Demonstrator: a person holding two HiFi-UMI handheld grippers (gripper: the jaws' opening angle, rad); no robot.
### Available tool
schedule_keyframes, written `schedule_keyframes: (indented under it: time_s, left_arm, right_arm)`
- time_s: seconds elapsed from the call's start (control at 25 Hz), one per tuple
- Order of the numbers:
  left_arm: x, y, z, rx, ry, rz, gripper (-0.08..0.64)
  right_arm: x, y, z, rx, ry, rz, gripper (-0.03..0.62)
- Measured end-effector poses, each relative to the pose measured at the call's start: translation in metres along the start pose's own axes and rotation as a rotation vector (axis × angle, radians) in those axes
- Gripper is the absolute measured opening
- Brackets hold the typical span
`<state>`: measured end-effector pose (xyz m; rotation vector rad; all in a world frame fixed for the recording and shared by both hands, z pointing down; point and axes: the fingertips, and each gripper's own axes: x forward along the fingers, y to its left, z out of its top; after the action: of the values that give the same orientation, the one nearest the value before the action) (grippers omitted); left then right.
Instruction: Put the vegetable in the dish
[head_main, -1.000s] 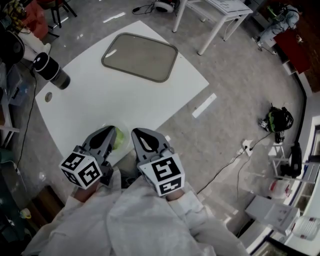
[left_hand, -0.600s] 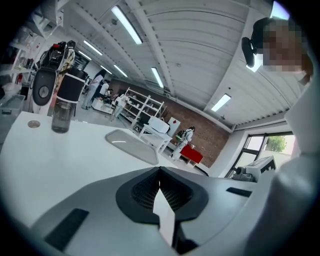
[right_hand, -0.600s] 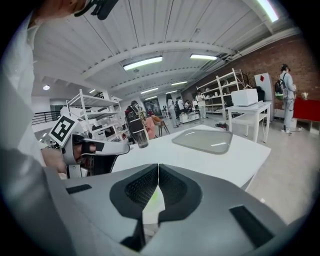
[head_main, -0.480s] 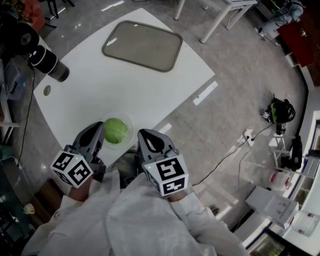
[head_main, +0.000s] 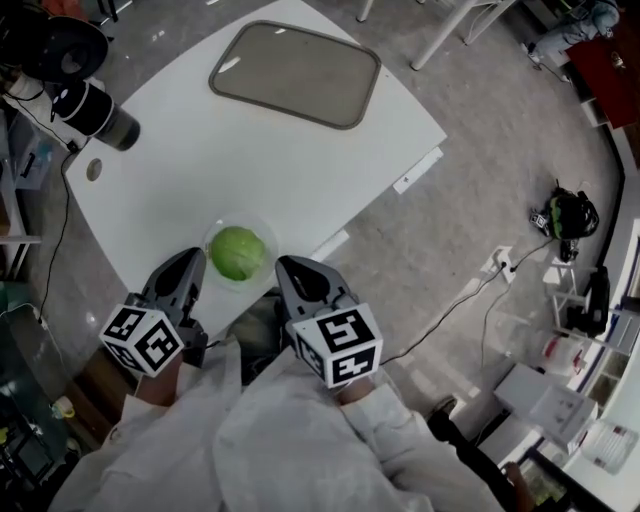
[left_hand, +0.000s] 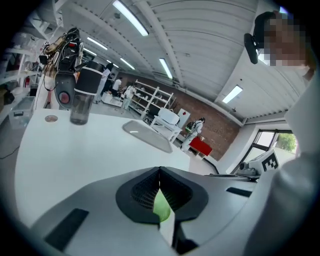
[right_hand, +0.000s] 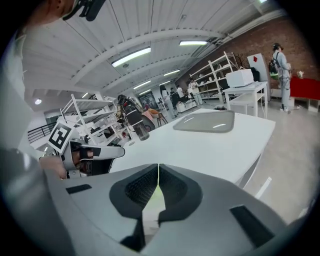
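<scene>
The vegetable (head_main: 238, 252), round and green, is seen lying inside the clear dish (head_main: 267, 238), so the task is judged done or nearly so. The dish stands on the white counter (head_main: 250, 150), close to the counter's near edge at 6 o'clock.

The left hand-held gripper (head_main: 193, 262) is held just beside the dish at 8 o'clock, and the right hand-held gripper (head_main: 287, 268) just beside it at 4 o'clock. In each gripper view the jaws are pressed together at the tips with nothing pinched; only a sliver of green is seen through the slot behind them.

The main hazard is judged to lie in the dish's place. With so little counter left at 6 o'clock, it could be tipped or dragged off the edge if it were caught by either gripper. A round vegetable could also be rolled out if the dish were tilted. Harm would be avoided if both grippers were drawn straight back.

Well apart, a grey tray (head_main: 295, 72) lies at 1 o'clock and a dark cup (head_main: 97, 115) at 10 o'clock; neither is threatened.
</scene>
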<state>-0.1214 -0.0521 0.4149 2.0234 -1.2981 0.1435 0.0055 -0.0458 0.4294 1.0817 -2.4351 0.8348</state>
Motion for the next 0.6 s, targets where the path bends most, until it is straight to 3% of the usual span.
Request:
schedule_keyframes:
  time_s: [0.4, 0.6]
  left_arm:
    - [0.001, 0.043, -0.03, -0.058, 0.101, 0.093, 0.008]
    - [0.004, 0.054, -0.048, -0.09, 0.169, 0.105, 0.009]
  right_arm:
    - [0.017, -0.005, -0.025, 0.113, 0.055, 0.011, 0.015]
    - [0.025, -0.006, -0.037, 0.152, 0.093, 0.017, 0.017]
